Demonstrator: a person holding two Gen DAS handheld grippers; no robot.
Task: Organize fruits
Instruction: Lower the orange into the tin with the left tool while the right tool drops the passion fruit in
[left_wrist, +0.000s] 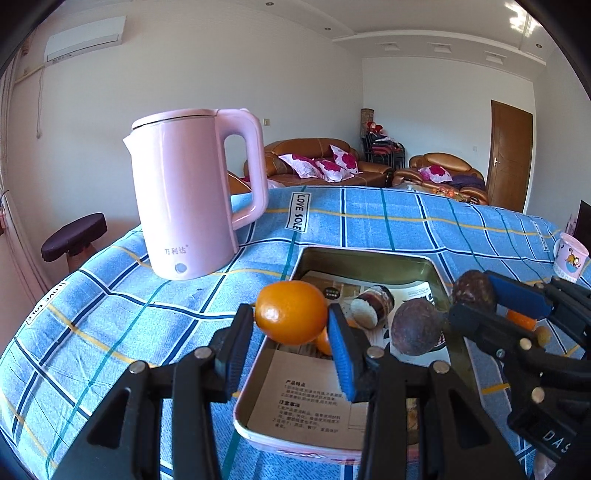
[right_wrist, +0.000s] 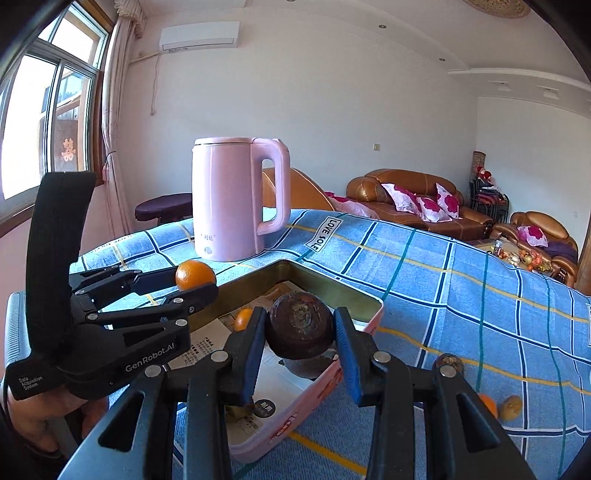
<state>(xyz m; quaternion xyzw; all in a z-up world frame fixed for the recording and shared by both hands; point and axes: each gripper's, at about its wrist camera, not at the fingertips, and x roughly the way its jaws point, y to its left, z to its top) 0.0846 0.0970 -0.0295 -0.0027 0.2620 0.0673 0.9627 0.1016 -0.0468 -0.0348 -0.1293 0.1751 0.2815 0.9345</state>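
Left wrist: left tool (left_wrist: 290, 325) grips orange (left_wrist: 290, 312) — long axis roughly crosswise.

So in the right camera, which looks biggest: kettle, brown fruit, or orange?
1. Kettle, though farthest.
2. Brown fruit in the right gripper, enlarged by nearness.
3. Orange in the left gripper.

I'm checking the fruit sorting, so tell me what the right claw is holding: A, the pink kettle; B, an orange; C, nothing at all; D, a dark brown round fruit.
D: the right claw is shut on a dark brown fruit above the tin, while the orange sits in the left claw.
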